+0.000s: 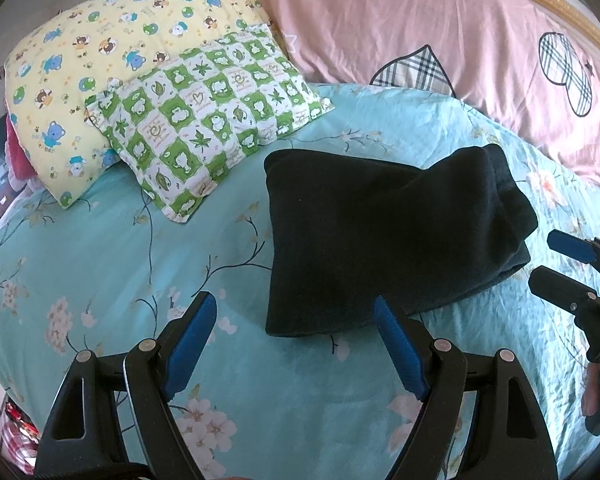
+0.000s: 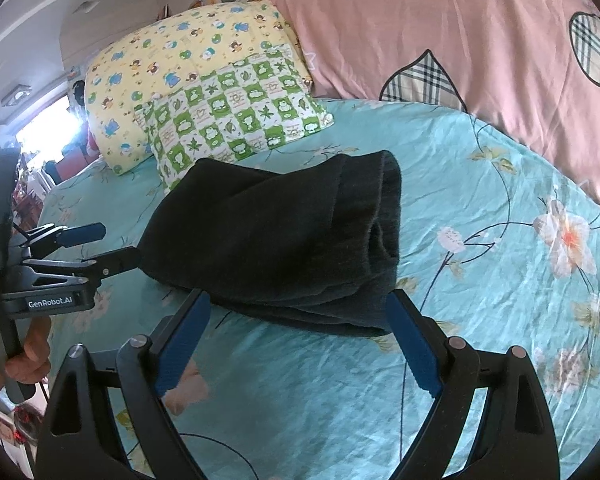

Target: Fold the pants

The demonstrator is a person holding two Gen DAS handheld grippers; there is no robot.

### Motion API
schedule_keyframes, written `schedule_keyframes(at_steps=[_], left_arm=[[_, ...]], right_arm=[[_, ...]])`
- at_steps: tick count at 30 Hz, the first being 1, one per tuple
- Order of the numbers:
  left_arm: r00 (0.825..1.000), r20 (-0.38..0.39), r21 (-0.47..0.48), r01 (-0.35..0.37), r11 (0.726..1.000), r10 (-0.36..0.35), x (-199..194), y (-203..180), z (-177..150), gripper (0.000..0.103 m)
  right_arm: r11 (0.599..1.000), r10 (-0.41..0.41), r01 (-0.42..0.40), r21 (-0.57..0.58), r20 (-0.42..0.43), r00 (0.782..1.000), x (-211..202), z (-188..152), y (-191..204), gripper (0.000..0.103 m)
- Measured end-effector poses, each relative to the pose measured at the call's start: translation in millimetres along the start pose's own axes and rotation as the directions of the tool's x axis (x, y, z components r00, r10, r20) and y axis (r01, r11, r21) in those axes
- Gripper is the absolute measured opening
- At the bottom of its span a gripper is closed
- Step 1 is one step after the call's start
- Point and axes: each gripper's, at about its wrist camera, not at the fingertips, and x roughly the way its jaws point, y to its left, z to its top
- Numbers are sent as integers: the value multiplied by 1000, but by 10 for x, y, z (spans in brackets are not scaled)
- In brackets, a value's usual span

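Folded pants point(image 1: 384, 236) lie crosswise (open ends rightward).

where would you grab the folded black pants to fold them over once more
Probably the near corners of the black pants: the left gripper takes the left corner, the right gripper the thick layered right end. Both stand open just short of that edge, so slide in low along the sheet from the near side.
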Motion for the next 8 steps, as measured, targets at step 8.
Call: schedule_keyframes(at_steps=[8], left_arm=[[1000,-20,-26,9,1000,-9,62,-18,5,82]], right_arm=[[1000,0,0,14,-3,1000,-7,-1,-31,89]])
